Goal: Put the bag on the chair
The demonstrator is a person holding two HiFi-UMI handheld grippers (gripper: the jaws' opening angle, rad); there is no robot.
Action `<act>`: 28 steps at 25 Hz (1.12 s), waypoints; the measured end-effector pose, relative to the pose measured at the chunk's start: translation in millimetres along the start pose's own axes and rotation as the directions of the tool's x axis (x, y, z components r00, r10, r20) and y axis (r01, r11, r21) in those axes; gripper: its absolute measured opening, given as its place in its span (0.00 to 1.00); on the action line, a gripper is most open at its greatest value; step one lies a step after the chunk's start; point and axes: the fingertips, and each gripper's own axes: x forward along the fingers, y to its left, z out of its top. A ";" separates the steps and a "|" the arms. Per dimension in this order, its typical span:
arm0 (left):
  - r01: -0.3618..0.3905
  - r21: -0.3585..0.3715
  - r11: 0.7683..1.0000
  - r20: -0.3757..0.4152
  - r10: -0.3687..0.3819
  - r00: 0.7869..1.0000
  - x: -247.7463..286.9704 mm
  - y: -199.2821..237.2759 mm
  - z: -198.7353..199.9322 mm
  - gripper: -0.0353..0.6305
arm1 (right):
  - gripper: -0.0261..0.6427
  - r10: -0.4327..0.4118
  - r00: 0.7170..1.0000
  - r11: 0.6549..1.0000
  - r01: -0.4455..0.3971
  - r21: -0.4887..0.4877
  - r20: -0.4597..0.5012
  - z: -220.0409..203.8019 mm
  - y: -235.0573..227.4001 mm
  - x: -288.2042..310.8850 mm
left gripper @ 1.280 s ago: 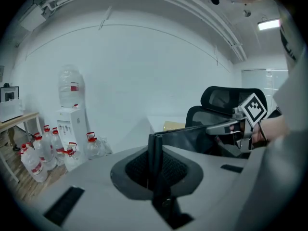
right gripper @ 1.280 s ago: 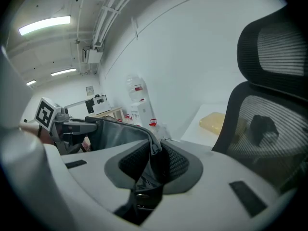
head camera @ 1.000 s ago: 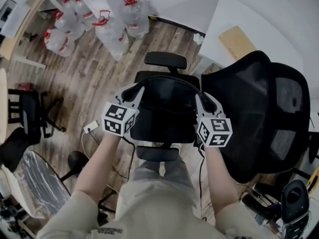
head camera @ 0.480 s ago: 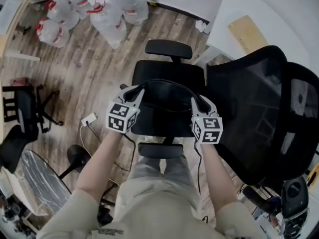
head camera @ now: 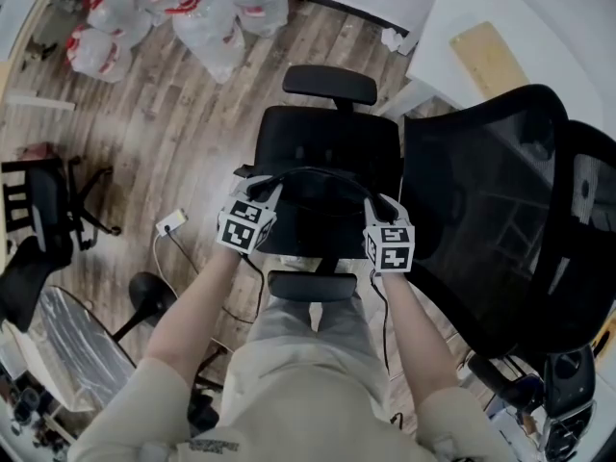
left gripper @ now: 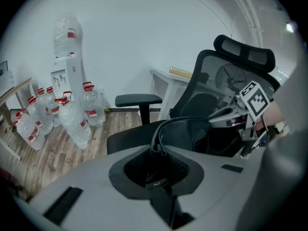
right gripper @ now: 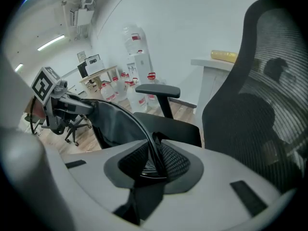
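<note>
Two grippers hold one black bag (head camera: 322,215) by its strap (head camera: 318,170), centre of the head view. Compared with a second ago, both have dropped lower and drawn closer together, and the bag now looks settled on the chair (head camera: 327,133) seat between the two armrests, strap arching up over it. Left gripper (head camera: 262,186): fingers are opening, strap end still between them and seemingly still caught. Right gripper (head camera: 377,202): fingers pinching the other strap end, also starting to ease apart. My read: placement is basically done and the release is underway; what's left is letting go and backing both grippers off without dragging the strap. Counts: one bag, one strap, two grippers. Three chairs I can make out: the target one with its mesh back at frame right, a second mesh back (head camera: 582,210) behind it at the right edge, and a small black chair (head camera: 38,224) at the left edge. About five water jugs (head camera: 217,37) upper left. One white table (head camera: 462,8) upper right, carrying one tan board (head camera: 491,56).
</note>
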 end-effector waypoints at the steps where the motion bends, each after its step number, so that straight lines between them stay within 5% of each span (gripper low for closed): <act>1: 0.000 -0.001 1.000 -0.010 0.000 1.000 -0.1 -1.0 -3.6 0.14 | 0.19 0.003 1.000 1.000 -0.003 -0.002 -0.005 -3.4 0.9 0.5; 8: -0.021 -0.016 1.000 -0.041 0.020 0.999 -1.1 -1.8 -10.3 0.18 | 0.24 0.055 0.996 0.998 -0.052 0.034 -0.073 -12.8 -3.1 0.2; 13: -0.114 -0.021 0.993 -0.049 0.113 0.992 -25.1 10.1 -14.2 0.32 | 0.35 0.062 0.988 0.996 -0.054 0.066 -0.140 -17.5 -0.5 -20.0; 20: -0.139 -0.058 0.989 -0.004 0.139 0.990 -64.9 0.6 2.3 0.37 | 0.36 0.063 0.996 0.996 -0.058 0.067 -0.070 11.2 -0.2 -63.0; 28: -0.146 0.001 0.989 0.057 0.145 0.988 -120.6 -26.2 48.8 0.37 | 0.34 0.036 0.999 0.996 -0.034 0.081 -0.017 59.0 -2.5 -128.1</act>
